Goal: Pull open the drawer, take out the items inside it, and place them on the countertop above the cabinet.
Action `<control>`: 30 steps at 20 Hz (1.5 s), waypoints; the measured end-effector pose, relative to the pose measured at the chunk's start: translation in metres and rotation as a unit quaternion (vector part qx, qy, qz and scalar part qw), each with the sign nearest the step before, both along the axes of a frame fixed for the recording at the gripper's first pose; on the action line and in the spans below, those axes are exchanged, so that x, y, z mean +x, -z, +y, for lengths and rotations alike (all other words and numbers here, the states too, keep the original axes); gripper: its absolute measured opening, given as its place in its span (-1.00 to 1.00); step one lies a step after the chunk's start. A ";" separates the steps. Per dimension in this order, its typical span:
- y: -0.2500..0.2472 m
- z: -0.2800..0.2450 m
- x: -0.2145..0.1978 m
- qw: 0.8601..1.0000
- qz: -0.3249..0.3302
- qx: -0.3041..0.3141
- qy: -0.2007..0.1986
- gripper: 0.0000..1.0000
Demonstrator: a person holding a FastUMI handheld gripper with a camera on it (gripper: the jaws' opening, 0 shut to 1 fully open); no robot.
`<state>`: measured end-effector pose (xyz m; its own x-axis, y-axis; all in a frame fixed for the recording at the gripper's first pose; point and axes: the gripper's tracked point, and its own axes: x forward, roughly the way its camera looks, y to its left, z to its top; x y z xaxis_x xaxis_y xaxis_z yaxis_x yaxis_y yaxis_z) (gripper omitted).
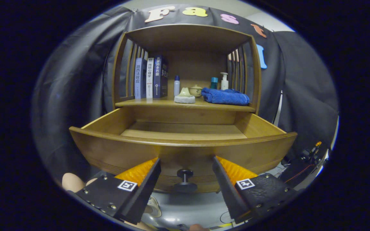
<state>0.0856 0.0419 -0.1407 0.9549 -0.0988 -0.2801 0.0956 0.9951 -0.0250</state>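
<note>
Wooden drawer point(185, 150) pulled open just ahead of hand-held gripper point(186, 163); fingers spread wide, gripping nothing, dark knob point(185, 175) between them untouched. Drawer floor bare where visible. Beyond, on counter point(159, 103): books point(151, 78), small bottles point(176, 85), lidded jar point(196, 90), folded blue towel point(225, 96).

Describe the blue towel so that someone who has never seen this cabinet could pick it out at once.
Start at the wooden cabinet beyond the open gripper, whose fingers flank the pulled-out drawer's knob. On the countertop above the drawer, look right of the books and the small pots. The blue towel lies folded there, the one soft cloth thing among hard bottles and jars.
</note>
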 end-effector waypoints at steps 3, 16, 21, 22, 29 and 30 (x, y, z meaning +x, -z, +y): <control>0.000 0.000 0.001 1.000 -0.002 0.000 0.000 0.93; -0.002 0.000 0.011 1.000 -0.003 -0.002 -0.001 0.94; -0.002 0.000 0.015 1.000 -0.005 -0.006 -0.002 0.95; -0.002 -0.001 0.016 1.000 -0.005 -0.005 -0.002 0.95; -0.010 0.000 0.036 1.000 -0.016 -0.005 -0.001 0.95; -0.012 0.000 0.042 1.000 -0.020 -0.005 0.000 0.94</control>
<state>0.1277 0.0417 -0.1290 0.9652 -0.1013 -0.2413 0.0966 0.9948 -0.0309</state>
